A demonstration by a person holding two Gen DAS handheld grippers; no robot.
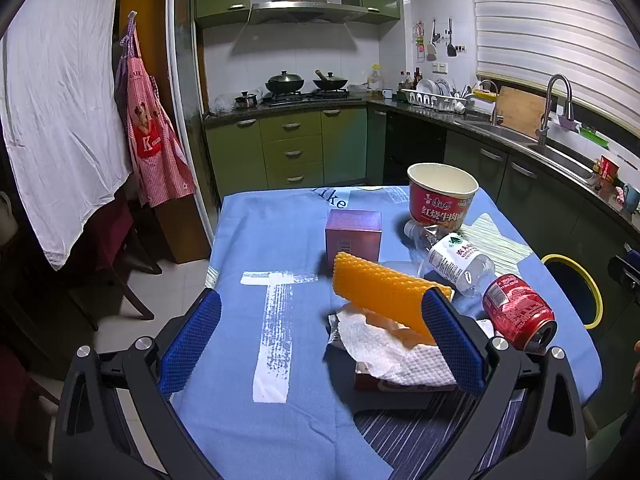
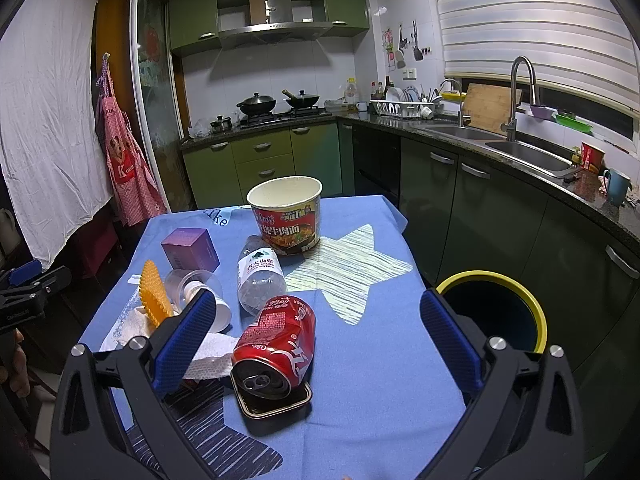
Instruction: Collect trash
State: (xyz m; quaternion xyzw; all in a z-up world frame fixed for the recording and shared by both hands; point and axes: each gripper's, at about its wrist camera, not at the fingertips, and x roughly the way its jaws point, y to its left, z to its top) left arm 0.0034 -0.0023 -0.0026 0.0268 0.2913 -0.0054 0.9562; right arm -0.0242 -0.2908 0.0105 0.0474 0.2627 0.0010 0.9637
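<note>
Cola can point(image 2: 276, 344) is the thing to anchor on, so everything below is relative to it. It lies on its side on the blue tablecloth point(image 2: 372, 380), mouth end toward the right wrist camera and resting on a small dark tray point(image 2: 276, 404), with its long axis running away from that camera and leaning a bit right. The right gripper point(image 2: 320, 344) has its jaws spread as wide as they look able to go, nothing between the pads and nothing touched, and the can sits just ahead of them, closer to the left pad, so I'd say the right hand is the nearer one for it. The left gripper point(image 1: 320, 344) is also wide open and empty; from its view the can is off past its right pad, while crumpled white paper towel point(image 1: 396, 352) lies right in front of its jaws with an orange bumpy piece point(image 1: 384, 292) leaning over it. Just behind the can there's a clear plastic bottle point(image 2: 260, 276) lying down, neck pointing away. Further back and left of the can stands a purple box point(image 2: 192, 250), and behind the bottle an upright instant noodle cup point(image 2: 286, 216). Right of the can, beyond the table edge, sits the yellow-rimmed bin point(image 2: 540, 316), which looks like the natural drop spot.
</note>
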